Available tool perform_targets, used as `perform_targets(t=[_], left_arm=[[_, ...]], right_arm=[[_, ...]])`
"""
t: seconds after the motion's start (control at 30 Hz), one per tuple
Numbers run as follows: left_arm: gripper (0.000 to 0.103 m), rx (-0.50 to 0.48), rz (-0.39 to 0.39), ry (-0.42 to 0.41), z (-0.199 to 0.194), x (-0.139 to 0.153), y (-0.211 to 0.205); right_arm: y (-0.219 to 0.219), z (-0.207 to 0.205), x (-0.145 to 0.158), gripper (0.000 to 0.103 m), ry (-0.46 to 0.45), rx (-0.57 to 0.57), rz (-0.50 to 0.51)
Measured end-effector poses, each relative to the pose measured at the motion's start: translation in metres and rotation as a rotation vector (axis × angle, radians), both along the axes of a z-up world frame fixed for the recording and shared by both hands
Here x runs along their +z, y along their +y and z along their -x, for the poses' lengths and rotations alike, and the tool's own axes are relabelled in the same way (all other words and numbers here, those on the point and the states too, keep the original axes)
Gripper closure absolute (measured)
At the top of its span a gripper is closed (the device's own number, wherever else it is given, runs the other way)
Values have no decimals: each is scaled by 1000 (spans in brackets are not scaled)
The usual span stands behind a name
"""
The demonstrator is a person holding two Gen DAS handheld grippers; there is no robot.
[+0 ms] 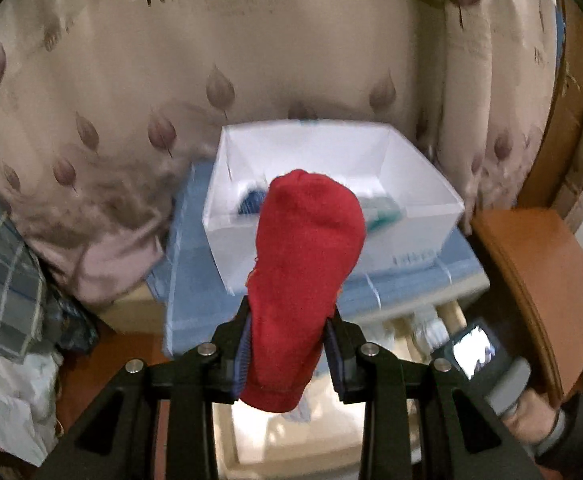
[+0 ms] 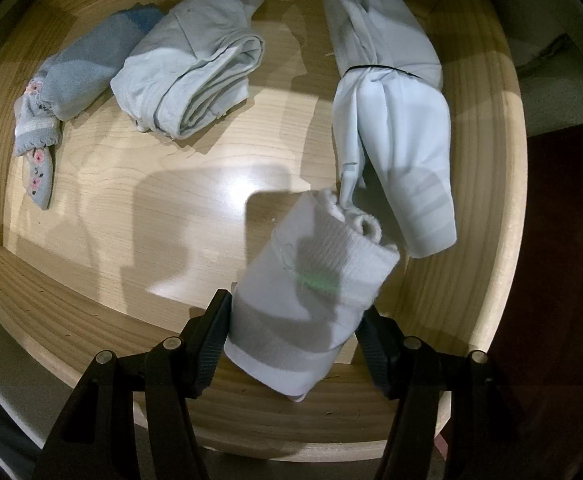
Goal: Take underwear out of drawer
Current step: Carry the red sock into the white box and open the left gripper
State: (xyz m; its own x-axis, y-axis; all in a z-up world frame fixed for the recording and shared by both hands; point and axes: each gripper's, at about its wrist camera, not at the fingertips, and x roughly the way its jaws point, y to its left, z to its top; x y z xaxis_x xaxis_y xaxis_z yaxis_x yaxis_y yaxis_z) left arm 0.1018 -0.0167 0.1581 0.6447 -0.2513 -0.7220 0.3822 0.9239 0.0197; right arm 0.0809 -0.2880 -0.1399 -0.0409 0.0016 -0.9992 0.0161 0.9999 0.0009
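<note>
Your left tool point(image 1: 287, 354) is clamped on a red knitted fabric bundle point(image 1: 305, 272), both blue-ribbed pads pressing its lower half. The bundle's long axis runs straight out along the fingers, its rounded free end pointing toward twelve o'clock. Dead ahead, also at twelve o'clock and just beyond that free end, sits the white open-topped cardboard box point(image 1: 419, 184) on a pale blue folded cloth point(image 1: 195, 280), with some blue and teal items already inside it. That line-up is what the coming move turns on: I judge you need only carry the bundle forward over the near rim and let go.

Your right tool point(image 2: 291, 344) points straight down into the pale wooden drawer point(image 2: 71, 312) and grips a white ribbed rolled garment point(image 2: 311, 280). The roll's long axis tilts from six o'clock up toward one o'clock, its far end touching a white tied cloth bundle point(image 2: 403, 120). A pale folded garment point(image 2: 195, 76) lies at eleven o'clock, and a grey floral sock pair point(image 2: 51, 112) at ten o'clock, both well apart from the tool. Lift straight up so the neighbour is not dragged.
</note>
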Motion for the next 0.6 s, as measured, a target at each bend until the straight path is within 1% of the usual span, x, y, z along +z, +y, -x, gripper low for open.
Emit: perform_targets(t=[0.07, 0.17, 0.3, 0.53, 0.6], left_arm=[[71, 16, 5, -37, -10, 15, 0], [71, 36, 5, -66, -32, 30, -5], [71, 62, -15, -81, -60, 38, -13], [71, 91, -40, -38, -114, 29, -33], [71, 100, -35, 4, -132, 21, -37]], right_arm=[[0, 0, 0, 45, 0, 0, -1], [0, 0, 0, 45, 1, -1, -1], [0, 0, -1, 45, 1, -2, -1], [0, 0, 0, 45, 0, -4, -2], [0, 0, -1, 45, 1, -3, -1]])
